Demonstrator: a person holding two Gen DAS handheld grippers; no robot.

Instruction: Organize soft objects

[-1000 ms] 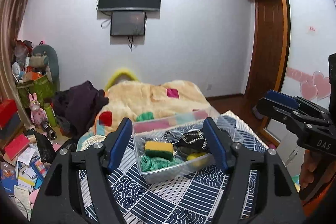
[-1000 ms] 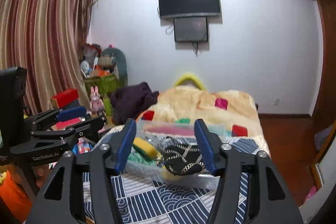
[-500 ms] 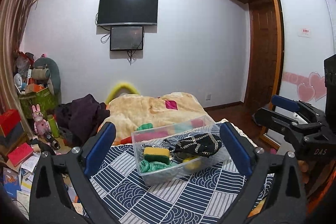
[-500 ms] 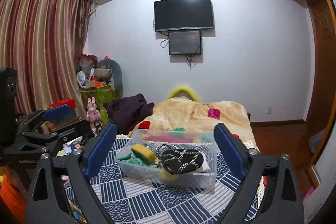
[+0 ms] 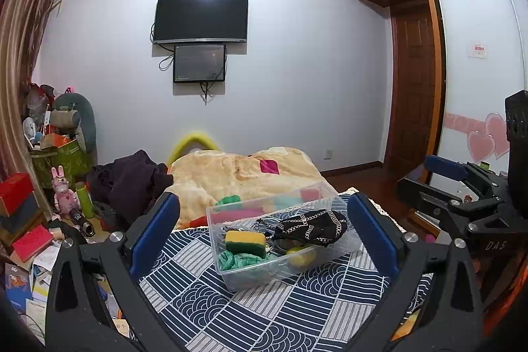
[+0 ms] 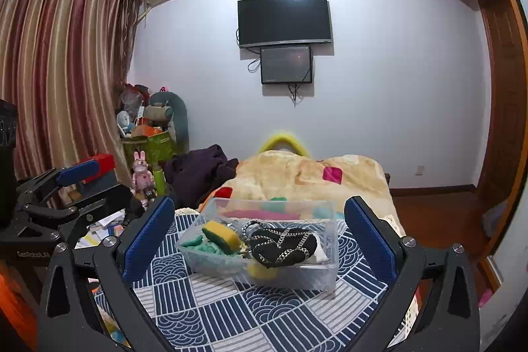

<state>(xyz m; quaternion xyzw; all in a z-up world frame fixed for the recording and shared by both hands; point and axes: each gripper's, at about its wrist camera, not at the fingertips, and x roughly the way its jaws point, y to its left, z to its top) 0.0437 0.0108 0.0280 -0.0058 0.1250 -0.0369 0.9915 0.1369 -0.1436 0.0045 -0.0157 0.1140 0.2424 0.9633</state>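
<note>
A clear plastic bin (image 5: 280, 272) is seen standing on a table covered by a blue and white patterned cloth (image 5: 264, 312), at the middle of both views. Inside the bin a yellow and green sponge (image 5: 245, 240) is laid on a bunched green cloth (image 5: 236, 260) toward the left side, while a black fabric piece with a pale chain pattern (image 5: 312, 226) is draped across the right side, touching the sponge's right end. A second yellow sponge (image 5: 301, 256) is partly hidden beneath the black piece, near the front wall.

The left gripper (image 5: 264, 233) is held released, its blue-padded jaws spread wide to either side of the bin and nothing gripped between them. The right gripper (image 6: 260, 236) is likewise held spread, its pads standing apart to the left and right of the bin, with nothing between them but the view of the container.

Farther back a bed with a beige blanket (image 6: 307, 170) is seen, and a television (image 6: 283, 18) is mounted on the far wall. Striped curtains (image 6: 59, 71) are hung at the left.
</note>
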